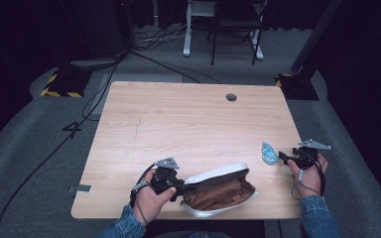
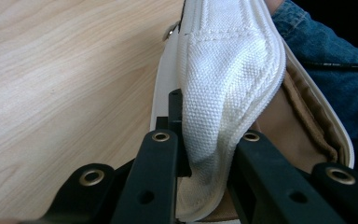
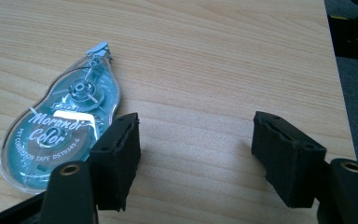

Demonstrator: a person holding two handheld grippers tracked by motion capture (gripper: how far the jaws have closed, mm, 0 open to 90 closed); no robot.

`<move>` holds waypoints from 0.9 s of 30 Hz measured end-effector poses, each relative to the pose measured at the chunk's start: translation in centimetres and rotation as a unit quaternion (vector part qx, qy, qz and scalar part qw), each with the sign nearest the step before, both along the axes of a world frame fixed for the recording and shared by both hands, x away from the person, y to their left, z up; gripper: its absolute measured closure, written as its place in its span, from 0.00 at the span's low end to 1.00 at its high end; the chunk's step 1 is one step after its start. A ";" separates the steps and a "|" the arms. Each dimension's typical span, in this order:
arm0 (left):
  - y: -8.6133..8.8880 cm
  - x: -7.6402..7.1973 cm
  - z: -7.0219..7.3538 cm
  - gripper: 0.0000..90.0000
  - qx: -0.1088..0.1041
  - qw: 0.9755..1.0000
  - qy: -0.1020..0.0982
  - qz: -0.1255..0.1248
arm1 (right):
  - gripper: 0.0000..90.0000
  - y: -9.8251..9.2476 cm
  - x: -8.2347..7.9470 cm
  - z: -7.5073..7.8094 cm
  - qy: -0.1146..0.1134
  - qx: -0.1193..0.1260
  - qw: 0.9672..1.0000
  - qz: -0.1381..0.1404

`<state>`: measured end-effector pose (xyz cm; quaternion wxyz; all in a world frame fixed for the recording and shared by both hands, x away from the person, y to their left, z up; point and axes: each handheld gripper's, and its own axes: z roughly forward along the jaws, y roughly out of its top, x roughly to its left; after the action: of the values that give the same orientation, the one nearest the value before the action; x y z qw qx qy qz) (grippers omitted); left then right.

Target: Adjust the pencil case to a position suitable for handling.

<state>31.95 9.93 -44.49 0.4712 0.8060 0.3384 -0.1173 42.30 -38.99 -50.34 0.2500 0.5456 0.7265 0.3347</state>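
Observation:
A white pencil pouch (image 1: 218, 191) with a brown lining lies open near the table's front edge. My left gripper (image 1: 181, 187) is shut on its left end. In the left gripper view the jaws (image 2: 212, 128) pinch the white woven rim of the pouch (image 2: 223, 70) between them. A teal, see-through correction tape dispenser (image 1: 269, 152) lies flat near the table's right edge. My right gripper (image 1: 284, 157) stands open just to its right, low over the wood. In the right gripper view the correction tape (image 3: 60, 126) lies beside and outside the left jaw, and only bare table is between the jaws (image 3: 196, 135).
The wooden table (image 1: 178, 119) has a round cable hole (image 1: 231, 97) at the back right. Beyond it are a grey carpet with cables, a black stand base (image 1: 62, 82) at left, and white frame legs (image 1: 188, 34) at the back.

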 end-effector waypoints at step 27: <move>0.7 1.6 -2.1 0.74 0.018 0.999 0.005 0.026 | 0.36 0.0 0.0 0.0 0.000 0.000 1.000 0.000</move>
<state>33.55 10.65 -46.64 0.4580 0.8045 0.3637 -0.1033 42.29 -38.98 -50.33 0.2498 0.5459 0.7265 0.3343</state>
